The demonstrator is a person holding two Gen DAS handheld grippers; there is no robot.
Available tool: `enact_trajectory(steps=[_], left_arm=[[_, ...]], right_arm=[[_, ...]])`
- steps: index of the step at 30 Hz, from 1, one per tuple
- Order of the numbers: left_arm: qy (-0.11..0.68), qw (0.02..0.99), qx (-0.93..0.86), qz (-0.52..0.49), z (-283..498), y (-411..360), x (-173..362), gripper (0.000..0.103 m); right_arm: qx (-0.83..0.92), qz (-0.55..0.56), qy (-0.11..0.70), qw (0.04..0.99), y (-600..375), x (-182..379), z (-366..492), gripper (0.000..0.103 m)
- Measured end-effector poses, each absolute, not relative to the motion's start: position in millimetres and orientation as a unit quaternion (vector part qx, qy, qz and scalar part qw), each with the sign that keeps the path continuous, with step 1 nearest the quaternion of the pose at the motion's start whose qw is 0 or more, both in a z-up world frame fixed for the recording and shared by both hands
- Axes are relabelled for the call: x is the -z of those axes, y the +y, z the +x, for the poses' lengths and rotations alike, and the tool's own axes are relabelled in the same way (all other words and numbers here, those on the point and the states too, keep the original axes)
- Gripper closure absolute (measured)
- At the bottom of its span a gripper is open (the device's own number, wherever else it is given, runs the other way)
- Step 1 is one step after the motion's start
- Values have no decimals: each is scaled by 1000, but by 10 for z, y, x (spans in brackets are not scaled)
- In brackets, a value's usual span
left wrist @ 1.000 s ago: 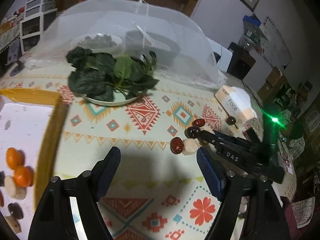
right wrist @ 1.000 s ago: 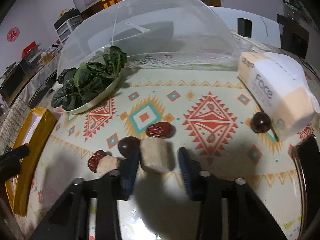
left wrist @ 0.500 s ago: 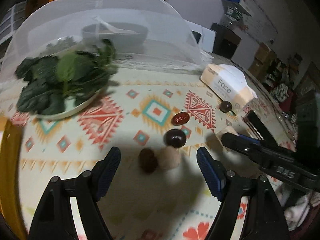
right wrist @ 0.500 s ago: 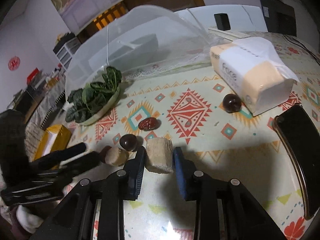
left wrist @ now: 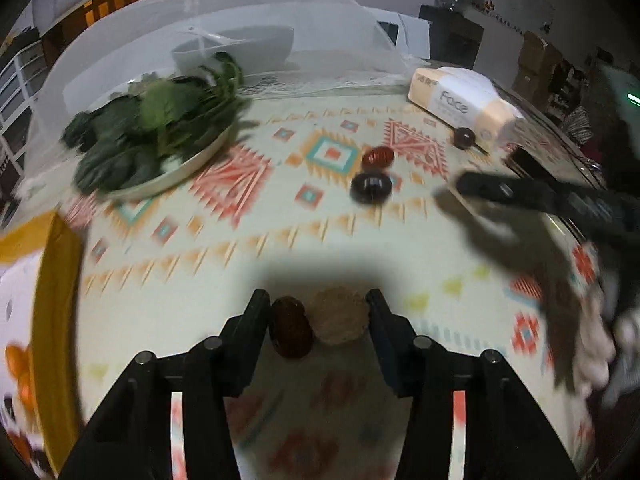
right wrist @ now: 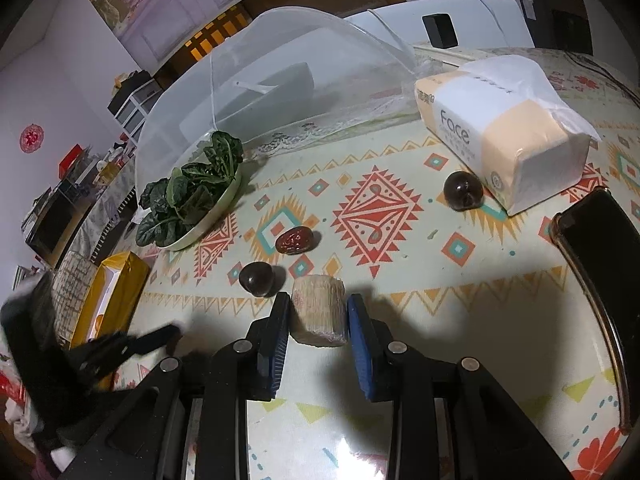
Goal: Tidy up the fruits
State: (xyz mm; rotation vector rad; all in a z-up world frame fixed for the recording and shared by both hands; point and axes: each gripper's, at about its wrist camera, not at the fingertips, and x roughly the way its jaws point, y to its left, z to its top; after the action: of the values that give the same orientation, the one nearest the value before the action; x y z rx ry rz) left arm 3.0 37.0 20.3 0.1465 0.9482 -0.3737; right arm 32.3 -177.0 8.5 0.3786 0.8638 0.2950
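My left gripper point(left wrist: 318, 308) is down on the patterned tablecloth with a red date point(left wrist: 290, 332) and a beige fruit chunk point(left wrist: 340, 314) side by side between its fingers. Its jaws are closing and the pads touch both pieces. My right gripper point(right wrist: 318, 304) is shut on another beige chunk point(right wrist: 318, 312), just above the cloth. Loose on the cloth lie a dark round fruit point(right wrist: 258, 278), a second red date point(right wrist: 295, 240) and another dark fruit point(right wrist: 463, 191) beside the tissue pack. A yellow-rimmed tray point(left wrist: 60, 320) at the left holds oranges point(left wrist: 18, 360).
A plate of leafy greens point(right wrist: 192, 200) and a white mesh food cover point(right wrist: 280, 72) stand at the back. The tissue pack point(right wrist: 504, 136) lies at the right, with a dark flat device point(right wrist: 600, 248) at the table's right edge.
My left gripper swung right from the tray, sank over the date and beige chunk, and its jaws narrowed onto them. The right gripper keeps its chunk and has hardly moved lately.
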Motion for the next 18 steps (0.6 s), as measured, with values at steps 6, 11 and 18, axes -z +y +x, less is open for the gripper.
enact_trajectory(steps=[6,11,18], left_arm=[[424,892,154,41,-384,756,-285,54],[436,888,142,37,-384,828,-161,52],[414,893,167,59,-501,787,-269,35]], right_arm=[[-147,160,416,883,-1639,-69,294,72],[-147,145,418,885,-1500,-83,262,72],[-161,131,412,887,-1313,-211,11,72]])
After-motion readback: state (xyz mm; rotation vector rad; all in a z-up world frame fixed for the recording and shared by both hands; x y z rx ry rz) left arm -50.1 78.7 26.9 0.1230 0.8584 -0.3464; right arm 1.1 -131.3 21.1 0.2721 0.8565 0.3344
